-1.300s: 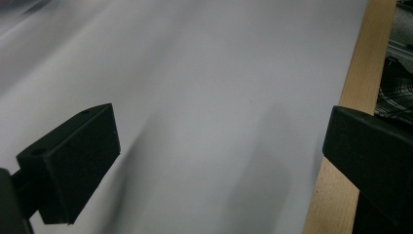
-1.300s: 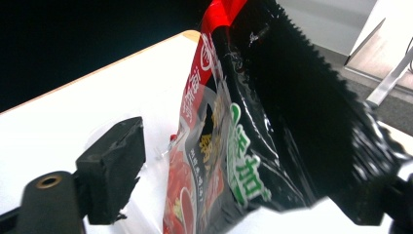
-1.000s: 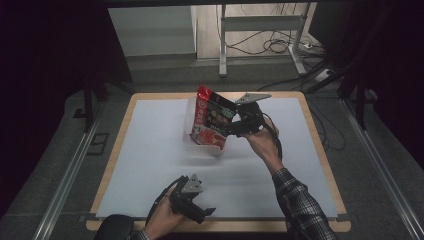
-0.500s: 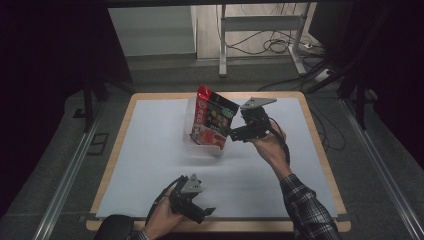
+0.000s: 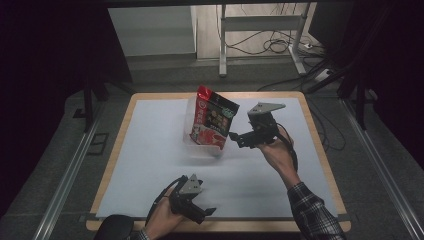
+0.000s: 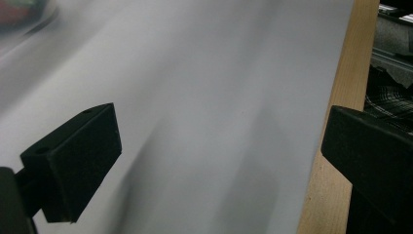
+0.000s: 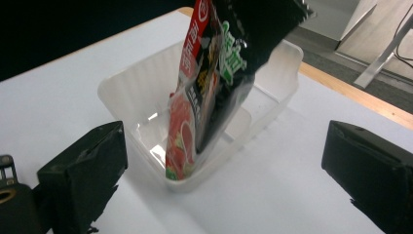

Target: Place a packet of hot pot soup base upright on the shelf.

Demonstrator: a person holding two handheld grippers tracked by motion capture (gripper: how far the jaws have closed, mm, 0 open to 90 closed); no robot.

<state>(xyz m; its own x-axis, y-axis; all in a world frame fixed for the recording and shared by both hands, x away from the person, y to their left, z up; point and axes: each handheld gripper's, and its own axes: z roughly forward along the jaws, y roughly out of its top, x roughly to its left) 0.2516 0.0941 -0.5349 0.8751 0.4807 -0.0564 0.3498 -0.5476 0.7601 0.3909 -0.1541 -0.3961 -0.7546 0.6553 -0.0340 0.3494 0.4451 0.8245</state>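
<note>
A red and black snack bag (image 5: 212, 120) (image 7: 214, 83) stands tilted inside a clear plastic tray (image 5: 205, 147) (image 7: 131, 92) near the middle of the white table sheet. My right gripper (image 5: 235, 137) (image 7: 219, 180) is just right of the tray, open, with nothing between its jaws and the bag a short way ahead of them. Down at the table's front edge my left gripper (image 5: 207, 212) (image 6: 219, 161) is held open over the bare white sheet, jaws wide apart and empty.
The white sheet (image 5: 150, 150) covers a wooden table with its edge (image 5: 320, 150) (image 6: 341, 97) showing around it. Behind the table stand a metal frame (image 5: 260, 35) and floor cables (image 5: 280, 45). Dark curtains flank both sides.
My right gripper let go of the snack bag and drew back to the right; the bag now stands alone in the tray. The left gripper stayed still.
</note>
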